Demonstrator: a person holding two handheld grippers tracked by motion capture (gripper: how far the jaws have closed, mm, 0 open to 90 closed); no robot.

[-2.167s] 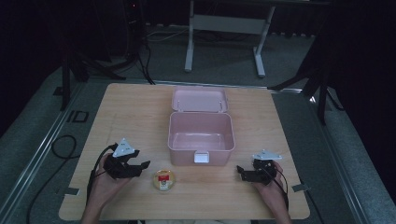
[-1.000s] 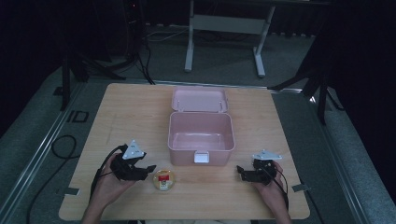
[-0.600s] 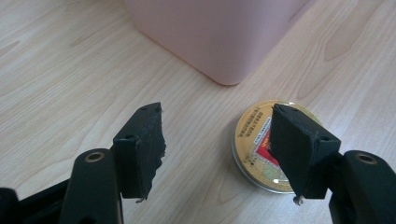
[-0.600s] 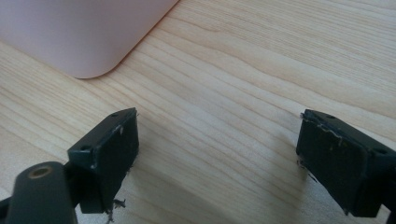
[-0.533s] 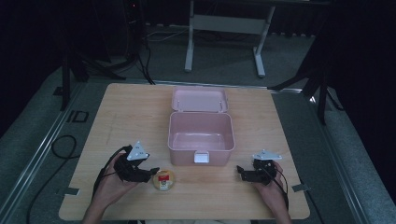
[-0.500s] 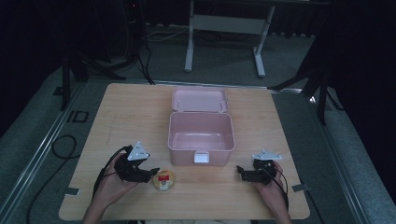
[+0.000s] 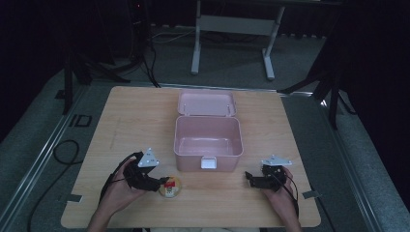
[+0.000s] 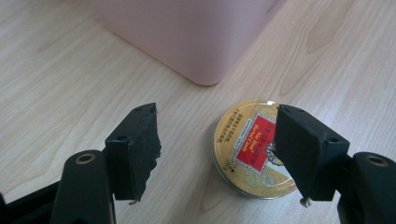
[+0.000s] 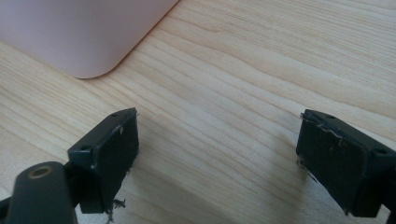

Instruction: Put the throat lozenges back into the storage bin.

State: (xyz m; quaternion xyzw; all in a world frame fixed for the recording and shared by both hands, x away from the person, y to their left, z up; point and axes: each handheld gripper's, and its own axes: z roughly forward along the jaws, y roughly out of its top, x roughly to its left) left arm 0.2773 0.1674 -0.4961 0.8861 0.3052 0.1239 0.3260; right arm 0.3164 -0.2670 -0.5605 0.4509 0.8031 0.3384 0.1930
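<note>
At the left of the table [image 7: 121,111], the left gripper [image 7: 157,182] has moved in toward the small round tin [image 7: 170,187] from a spot farther to the left, and its 2 jaws have just been opening. In the left gripper view they stand spread, with the tin [image 8: 254,147] lying flat on the wood ahead of them: its far right part sits behind the right-hand jaw, while the left-hand jaw is well off to its side. Neither pad presses on it, so the tin is not held. My reading is that a grasp is being lined up, and the jaws would need to slide forward and straddle the tin before closing.

The tin has a gold lid with a red label and lies near the front edge, just in front of the left front corner of the pink box [image 7: 208,145].

That box stands in the middle of the table with its lid [image 7: 206,103] thrown open behind it. Its inside looks bare; nothing is in it. It seems the likely place for the tin.

At the right, the right gripper [image 7: 250,178] rests in the person's hand, unmoved over the last moments. In the right gripper view its 2 jaws are spread wide over plain wood, with 1 corner of the box [image 9: 84,32] beyond them.
</note>
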